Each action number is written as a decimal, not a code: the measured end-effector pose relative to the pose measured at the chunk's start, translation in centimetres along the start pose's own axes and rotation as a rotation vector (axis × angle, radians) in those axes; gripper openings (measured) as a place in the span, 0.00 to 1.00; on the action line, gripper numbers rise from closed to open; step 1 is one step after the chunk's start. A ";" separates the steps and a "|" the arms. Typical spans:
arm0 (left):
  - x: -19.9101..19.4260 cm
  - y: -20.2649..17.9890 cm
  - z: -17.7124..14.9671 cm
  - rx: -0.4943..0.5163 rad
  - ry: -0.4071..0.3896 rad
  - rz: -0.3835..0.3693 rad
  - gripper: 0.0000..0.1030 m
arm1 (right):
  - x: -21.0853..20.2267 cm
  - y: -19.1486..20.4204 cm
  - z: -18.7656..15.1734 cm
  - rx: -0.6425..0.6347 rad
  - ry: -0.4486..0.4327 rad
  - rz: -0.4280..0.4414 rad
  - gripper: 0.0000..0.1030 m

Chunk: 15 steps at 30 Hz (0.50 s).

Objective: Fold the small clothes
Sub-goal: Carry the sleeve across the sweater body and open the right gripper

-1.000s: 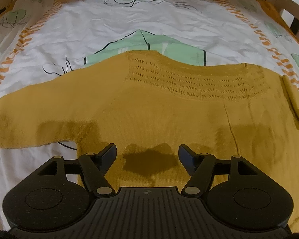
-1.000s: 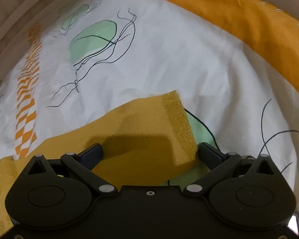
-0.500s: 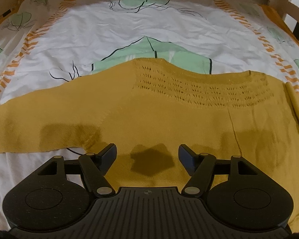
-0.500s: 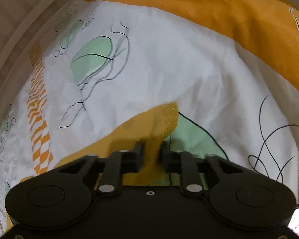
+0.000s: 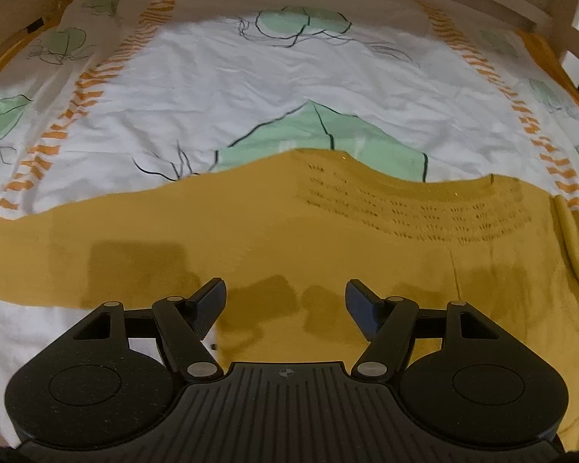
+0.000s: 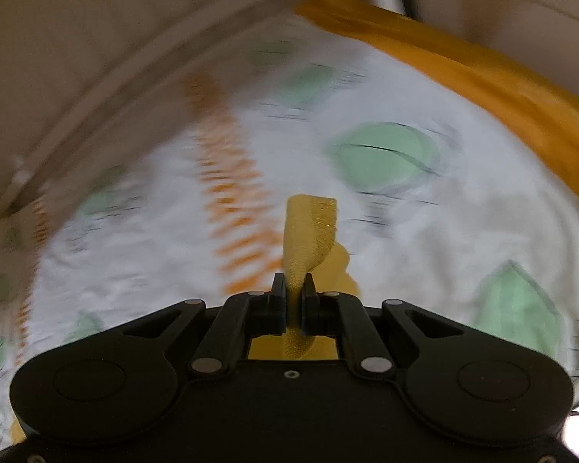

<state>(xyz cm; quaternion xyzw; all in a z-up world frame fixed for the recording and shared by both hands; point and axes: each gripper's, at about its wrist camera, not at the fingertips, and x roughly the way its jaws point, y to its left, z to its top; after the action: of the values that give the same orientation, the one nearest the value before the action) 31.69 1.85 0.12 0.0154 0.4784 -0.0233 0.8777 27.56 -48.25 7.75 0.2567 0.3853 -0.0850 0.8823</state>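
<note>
Right hand-held gripper [image 6: 292, 293] closed, apparently lifting sleeve [image 6: 308, 231].

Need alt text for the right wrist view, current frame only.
The right gripper is shut on the cuff end of a mustard-yellow knit sleeve, which stands up twisted between its fingers. Behind it, blurred, lies a white bedsheet printed with green shapes and orange stripes, with a pale bed rail at upper left.

The left wrist camera sits behind the left hand-held gripper [image 5: 285, 301], looking steeply down and towards 12 o'clock over the sweater [image 5: 328, 239] on the bed [image 5: 231, 77], fairly near. The right wrist camera looks past the right hand-held gripper [image 6: 292, 289], higher and blurred. Both views share sweater and bed.
</note>
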 end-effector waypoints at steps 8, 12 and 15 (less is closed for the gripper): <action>-1.7 2.4 0.9 -0.029 -0.006 0.010 0.65 | 1.6 14.4 -2.0 -0.141 0.047 0.180 0.13; -2.0 3.6 1.1 -0.042 -0.001 0.019 0.65 | 4.3 20.8 -4.8 -0.201 0.102 0.250 0.13; -2.4 4.9 1.2 -0.071 -0.004 0.016 0.65 | 6.2 24.6 -7.4 -0.242 0.144 0.286 0.13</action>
<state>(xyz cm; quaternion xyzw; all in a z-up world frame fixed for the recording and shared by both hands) 31.70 6.74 2.80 -0.0119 0.4770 0.0008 0.8788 35.74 -23.10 8.59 0.2063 0.4146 0.1067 0.8799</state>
